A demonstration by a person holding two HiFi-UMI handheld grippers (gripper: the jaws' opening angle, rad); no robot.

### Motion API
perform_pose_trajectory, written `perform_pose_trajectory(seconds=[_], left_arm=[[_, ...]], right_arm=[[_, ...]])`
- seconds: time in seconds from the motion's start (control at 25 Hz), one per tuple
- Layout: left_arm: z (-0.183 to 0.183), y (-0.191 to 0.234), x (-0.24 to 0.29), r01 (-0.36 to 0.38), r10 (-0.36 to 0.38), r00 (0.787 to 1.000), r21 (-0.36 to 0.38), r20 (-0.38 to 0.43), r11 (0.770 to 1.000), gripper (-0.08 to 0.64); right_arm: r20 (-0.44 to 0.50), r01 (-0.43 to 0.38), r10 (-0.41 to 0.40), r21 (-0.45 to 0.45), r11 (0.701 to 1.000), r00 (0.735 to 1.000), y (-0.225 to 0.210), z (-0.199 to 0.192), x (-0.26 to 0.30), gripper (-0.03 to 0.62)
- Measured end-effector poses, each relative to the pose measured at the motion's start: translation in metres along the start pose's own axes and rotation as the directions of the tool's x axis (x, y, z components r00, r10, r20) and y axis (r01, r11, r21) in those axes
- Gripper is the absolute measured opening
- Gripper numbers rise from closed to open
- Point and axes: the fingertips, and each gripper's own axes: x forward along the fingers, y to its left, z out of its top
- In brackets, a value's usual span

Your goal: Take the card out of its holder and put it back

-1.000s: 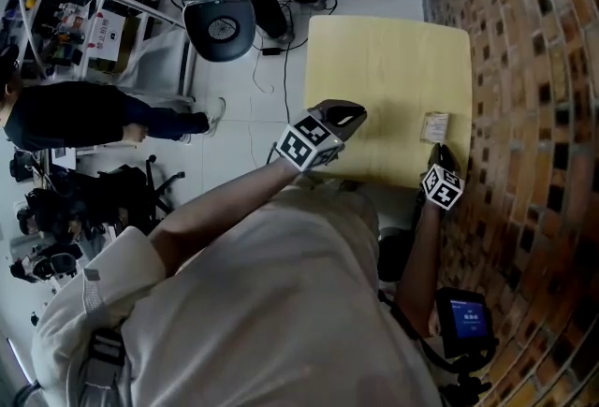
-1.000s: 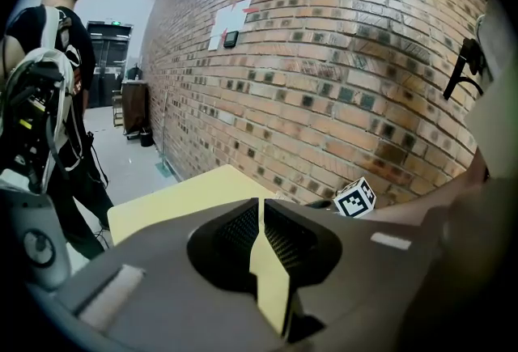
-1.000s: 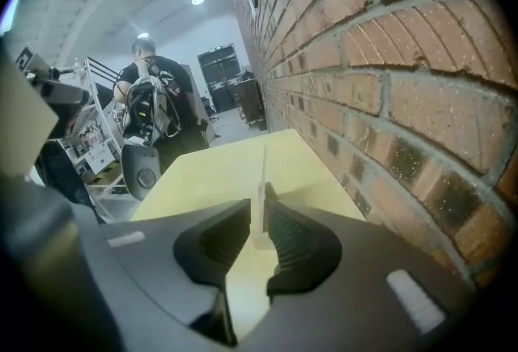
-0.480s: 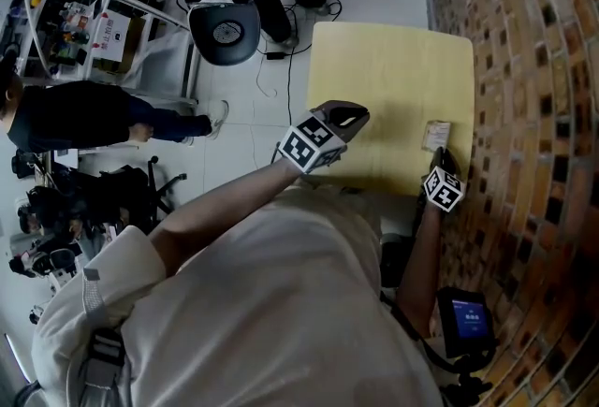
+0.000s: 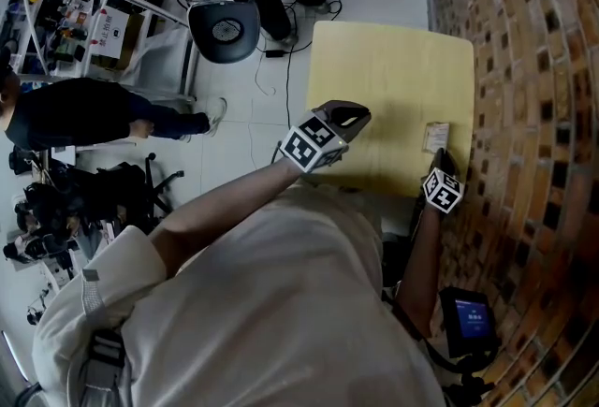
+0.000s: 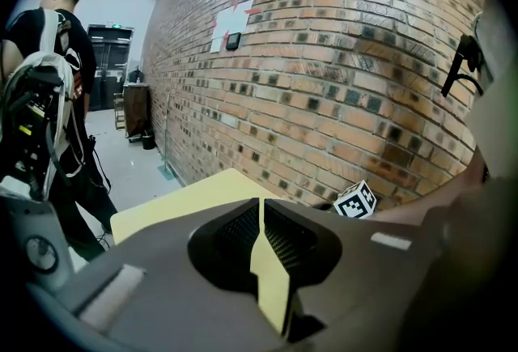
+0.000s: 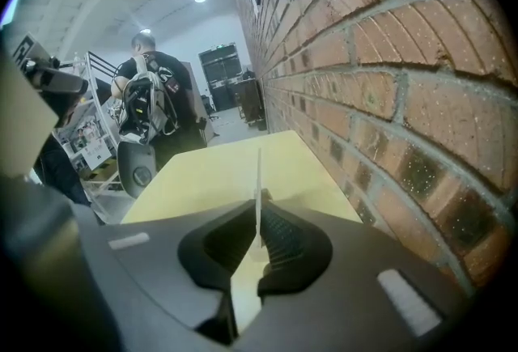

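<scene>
A small pale card holder (image 5: 435, 132) lies on the yellow table (image 5: 388, 78) close to the brick wall. My right gripper (image 5: 437, 153) sits at its near edge. In the right gripper view its jaws have just been closing and now pinch a thin white card (image 7: 259, 171), seen edge-on and standing up between the pads of the right gripper (image 7: 259, 211). My left gripper (image 5: 348, 113) hovers over the table's near left part, apart from the holder. In the left gripper view the left gripper (image 6: 260, 211) is shut with nothing in it.
A brick wall (image 5: 533, 96) runs along the table's right edge. An office chair (image 5: 221, 29) and cables stand on the floor beyond the table's left side. A person in dark clothes (image 5: 84, 115) is at the left. A small screen (image 5: 471, 319) hangs at lower right.
Neither gripper has visibly shifted; the right one stays at the holder's near edge and the left one over the table's near left part.
</scene>
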Motion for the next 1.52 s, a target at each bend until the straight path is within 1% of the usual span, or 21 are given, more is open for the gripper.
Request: perform_pose_trajectory(seconds=[0.52, 0.96, 1.12, 1.28, 1.52], left_arm=[[0.004, 0.001, -0.003, -0.009, 0.009, 1.0, -0.002, 0.021, 1.0, 0.029], [0.009, -0.012, -0.004, 0.018, -0.017, 0.999, -0.002, 0.046, 1.0, 0.029], [0.009, -0.017, -0.004, 0.027, -0.026, 0.998, -0.002, 0.054, 1.0, 0.029], [0.012, -0.019, -0.005, 0.028, -0.027, 0.997, -0.009, 0.079, 1.0, 0.029], [0.026, -0.02, -0.019, 0.038, -0.034, 0.992, -0.023, 0.119, 0.999, 0.028]], right_arm=[[0.034, 0.011, -0.01, -0.017, 1.0, 0.999, -0.001, 0.016, -0.009, 0.015], [0.097, 0.019, -0.017, -0.025, 0.999, 0.995, 0.003, 0.043, -0.039, 0.014], [0.125, 0.024, -0.02, -0.031, 0.999, 0.992, 0.004, 0.054, -0.05, 0.014], [0.152, 0.025, -0.02, -0.032, 0.999, 0.988, 0.007, 0.068, -0.066, 0.014], [0.22, 0.029, -0.02, -0.039, 0.999, 0.975, 0.02, 0.108, -0.112, 0.014]])
